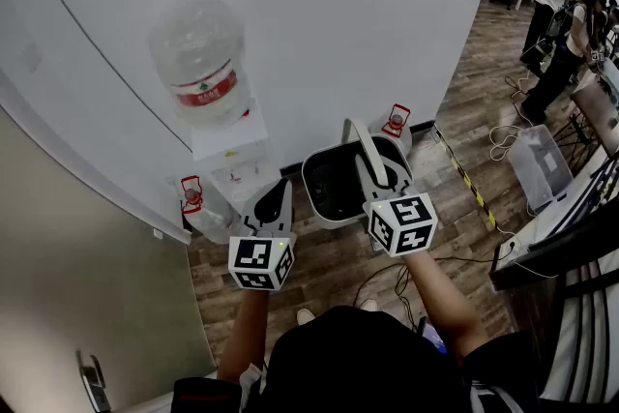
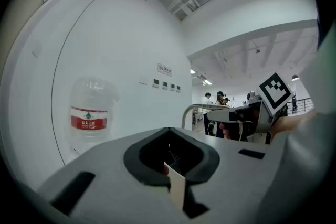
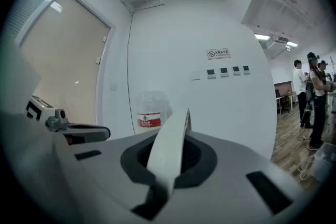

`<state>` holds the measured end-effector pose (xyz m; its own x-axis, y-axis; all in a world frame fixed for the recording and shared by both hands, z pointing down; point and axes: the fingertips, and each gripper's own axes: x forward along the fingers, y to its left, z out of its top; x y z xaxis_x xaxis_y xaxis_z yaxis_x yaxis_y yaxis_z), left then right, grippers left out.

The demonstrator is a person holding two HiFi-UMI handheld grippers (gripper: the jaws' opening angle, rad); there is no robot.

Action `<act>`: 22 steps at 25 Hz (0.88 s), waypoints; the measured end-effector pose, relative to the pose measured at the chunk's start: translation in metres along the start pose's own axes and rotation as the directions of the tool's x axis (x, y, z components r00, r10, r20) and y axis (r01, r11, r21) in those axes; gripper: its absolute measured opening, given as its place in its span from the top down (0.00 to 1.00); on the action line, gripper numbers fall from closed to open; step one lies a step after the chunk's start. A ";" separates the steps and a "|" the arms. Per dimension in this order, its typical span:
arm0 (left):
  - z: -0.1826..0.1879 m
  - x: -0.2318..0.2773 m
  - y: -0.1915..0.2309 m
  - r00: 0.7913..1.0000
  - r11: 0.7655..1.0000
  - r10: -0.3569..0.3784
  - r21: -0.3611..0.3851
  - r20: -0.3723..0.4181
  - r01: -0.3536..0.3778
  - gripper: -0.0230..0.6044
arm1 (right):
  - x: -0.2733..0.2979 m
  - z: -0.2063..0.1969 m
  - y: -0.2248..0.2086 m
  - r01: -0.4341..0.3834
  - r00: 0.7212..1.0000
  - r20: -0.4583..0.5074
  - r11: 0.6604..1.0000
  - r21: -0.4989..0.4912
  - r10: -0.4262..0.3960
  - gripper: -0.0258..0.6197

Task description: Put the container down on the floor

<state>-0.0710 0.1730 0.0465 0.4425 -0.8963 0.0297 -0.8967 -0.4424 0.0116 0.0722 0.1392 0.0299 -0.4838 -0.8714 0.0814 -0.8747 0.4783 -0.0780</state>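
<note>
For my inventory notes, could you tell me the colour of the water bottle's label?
The label is red with white print, clearest in the left gripper view.

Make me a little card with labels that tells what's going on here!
main thing: white container, dark inside, handle raised
held by: right tool, shut on the handle
other tool: left tool, beside the container's left rim; open or shut, cannot tell
floor: wood planks; whether the container touches it, cannot tell
behind: big water bottle with a red label, by the white wall
far right: people standing
</note>
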 end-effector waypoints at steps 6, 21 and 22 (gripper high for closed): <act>0.000 0.002 0.000 1.000 1.000 -0.009 0.001 -0.013 0.009 0.94 | 0.000 -0.001 -0.003 0.007 1.000 0.008 0.999 0.032 -0.007 0.92; -0.003 0.011 -0.030 1.000 1.000 0.020 -0.009 -0.019 -0.020 0.94 | -0.017 -0.004 -0.024 -0.038 0.999 0.002 0.999 0.029 0.038 0.92; -0.004 0.012 -0.035 1.000 1.000 0.022 -0.011 -0.018 -0.022 0.94 | -0.019 -0.005 -0.027 -0.042 0.999 0.001 0.999 0.028 0.042 0.92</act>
<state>-0.0340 0.1777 0.0504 0.4225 -0.9051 0.0482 -0.9064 -0.4220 0.0215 0.1054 0.1435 0.0351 -0.5199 -0.8508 0.0767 -0.8525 0.5111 -0.1094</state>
